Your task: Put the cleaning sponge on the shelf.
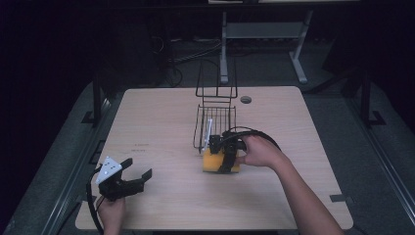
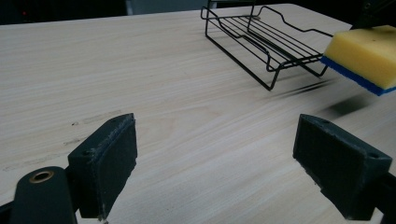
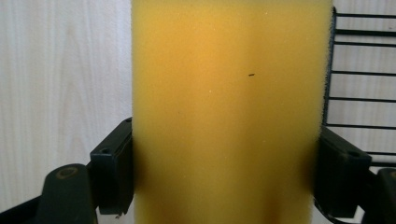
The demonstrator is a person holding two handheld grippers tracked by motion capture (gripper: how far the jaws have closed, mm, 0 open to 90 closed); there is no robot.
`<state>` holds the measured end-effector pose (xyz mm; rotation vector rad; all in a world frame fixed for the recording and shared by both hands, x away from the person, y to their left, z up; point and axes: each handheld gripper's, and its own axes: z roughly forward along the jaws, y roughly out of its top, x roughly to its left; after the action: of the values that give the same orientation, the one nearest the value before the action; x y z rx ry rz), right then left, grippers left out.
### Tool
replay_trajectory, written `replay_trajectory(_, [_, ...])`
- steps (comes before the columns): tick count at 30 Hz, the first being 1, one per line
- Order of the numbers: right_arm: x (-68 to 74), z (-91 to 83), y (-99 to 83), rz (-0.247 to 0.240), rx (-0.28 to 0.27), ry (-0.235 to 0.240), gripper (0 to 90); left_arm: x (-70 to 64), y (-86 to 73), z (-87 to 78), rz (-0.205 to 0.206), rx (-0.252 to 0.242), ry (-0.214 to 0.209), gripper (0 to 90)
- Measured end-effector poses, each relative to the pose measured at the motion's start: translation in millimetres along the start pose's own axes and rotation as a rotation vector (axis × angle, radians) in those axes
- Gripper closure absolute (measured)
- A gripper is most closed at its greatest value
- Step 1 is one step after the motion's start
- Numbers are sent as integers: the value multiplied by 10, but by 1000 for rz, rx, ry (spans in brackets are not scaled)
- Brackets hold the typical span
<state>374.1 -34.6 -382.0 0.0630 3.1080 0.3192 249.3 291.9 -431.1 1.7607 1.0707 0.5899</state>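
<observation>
In the right gripper view the sponge [image 3: 229, 112] runs off the top and bottom edges, so neither of its ends shows, and it covers most of the rack [image 3: 355, 84], of which a few wires show at the right edge. In the high view the right gripper [image 1: 226, 155] hides the middle of the sponge [image 1: 211, 161], and whether the sponge touches the table [image 1: 161, 122] cannot be told there. In the left gripper view the sponge [image 2: 364, 56] is cut by the right edge (its blue underside shows as a strip) and the rack [image 2: 261, 37] by the top edge. Small dark marks on the table [image 1: 142, 147] are too small to read.
</observation>
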Motion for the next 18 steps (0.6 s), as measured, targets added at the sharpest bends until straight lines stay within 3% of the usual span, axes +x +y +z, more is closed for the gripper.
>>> replay_trajectory(7, [-79,-39,48,2,-20,13,217,-5,0,5,-1,-1,-2,130])
replay_trajectory(18, [-260,-48,145,7,5,10,217,10,-3,-9,-6,-4,-1,130])
